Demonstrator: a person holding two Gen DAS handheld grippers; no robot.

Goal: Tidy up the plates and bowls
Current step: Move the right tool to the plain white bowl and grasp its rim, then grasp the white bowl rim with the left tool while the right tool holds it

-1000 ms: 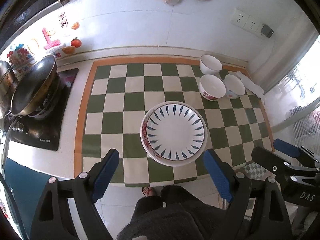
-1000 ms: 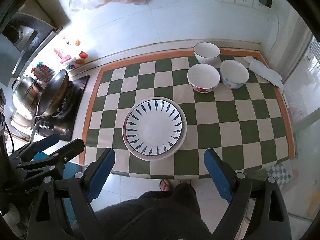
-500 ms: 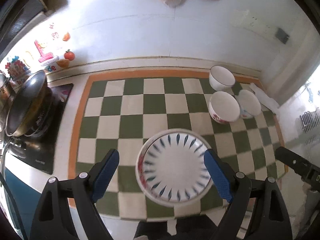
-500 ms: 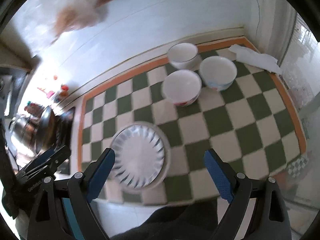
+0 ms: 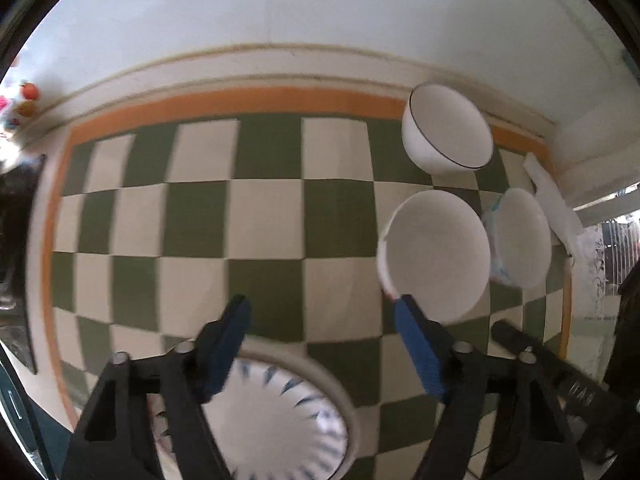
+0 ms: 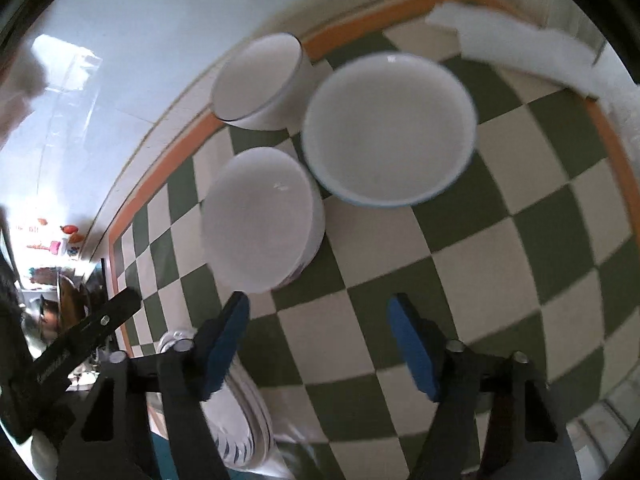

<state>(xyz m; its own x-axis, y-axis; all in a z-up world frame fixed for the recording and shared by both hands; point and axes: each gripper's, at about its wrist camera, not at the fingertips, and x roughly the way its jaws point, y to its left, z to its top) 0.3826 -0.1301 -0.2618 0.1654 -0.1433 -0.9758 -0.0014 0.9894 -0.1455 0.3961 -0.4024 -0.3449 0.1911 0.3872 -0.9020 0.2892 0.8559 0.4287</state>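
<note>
White bowls sit apart near the mat's far right corner, not stacked yet, while plates (blurry, partly hidden) look piled at its near edge, and the left gripper and right gripper gape wide, holding nothing.

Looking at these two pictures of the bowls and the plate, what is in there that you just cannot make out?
- Plate, left wrist view: its near side is cut off by the bottom edge and partly covered by the left tongs; the blue pattern is blurred.
- Bowl farthest right: its outside print is mostly hidden behind the middle bowl.
- Stove area, right wrist view: too small and overexposed to read.
</note>
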